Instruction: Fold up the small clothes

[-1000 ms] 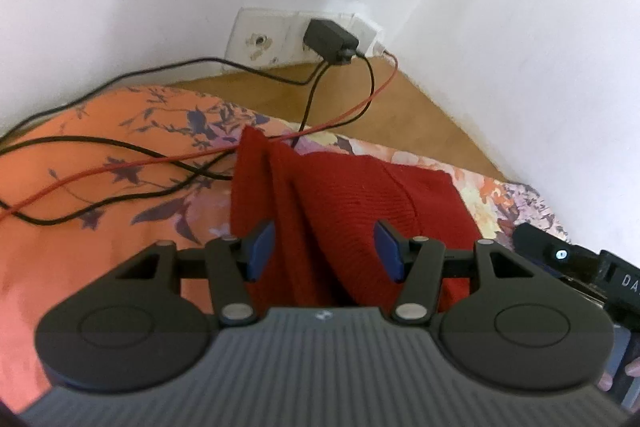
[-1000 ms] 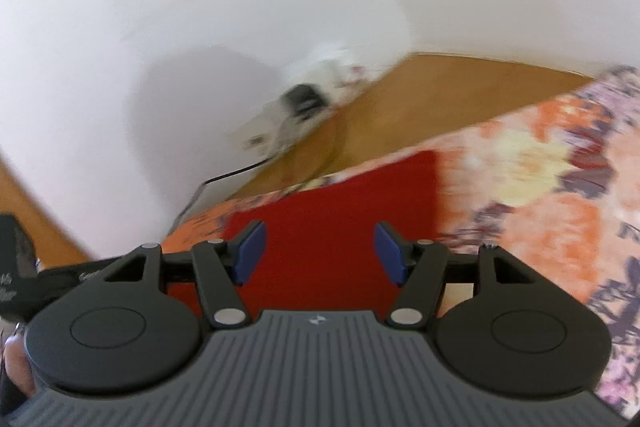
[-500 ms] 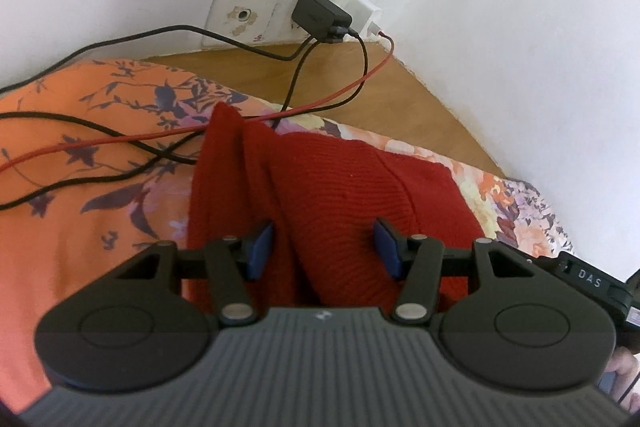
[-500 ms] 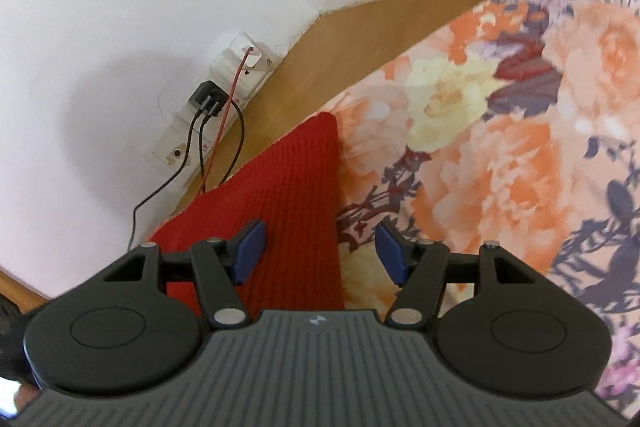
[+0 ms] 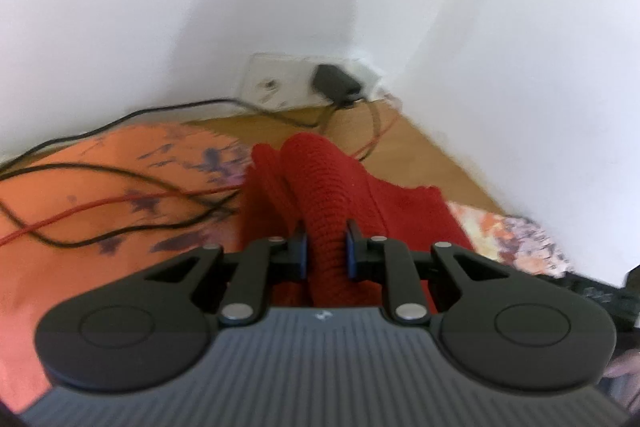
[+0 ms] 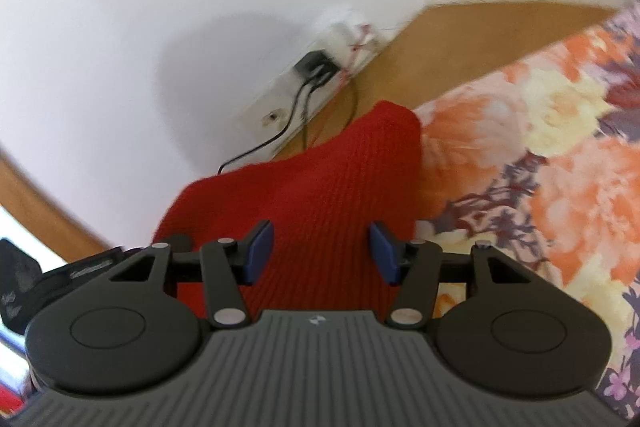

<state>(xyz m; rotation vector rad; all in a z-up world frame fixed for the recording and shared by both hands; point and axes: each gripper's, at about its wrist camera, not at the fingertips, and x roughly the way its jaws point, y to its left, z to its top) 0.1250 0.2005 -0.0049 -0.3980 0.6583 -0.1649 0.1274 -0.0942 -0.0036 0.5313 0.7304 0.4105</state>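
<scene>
Floral bedspread [image 6: 560, 155]; left hand-held gripper [image 5: 324, 247] clamped on red knit [image 5: 324, 195]; right hand-held gripper [image 6: 322, 251] apart above it; cables [image 5: 100, 187] only left view.

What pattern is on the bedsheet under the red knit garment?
Floral: orange, cream and purple blooms on the bedsheet, best in the right wrist view.

**No legible text**

Only a small white emblem, no letters, printed on the grey ribbed housing of the left gripper [image 5: 324, 247] and of the right gripper [image 6: 321, 251]. Lettering on black devices at frame edges too blurred to read.
</scene>
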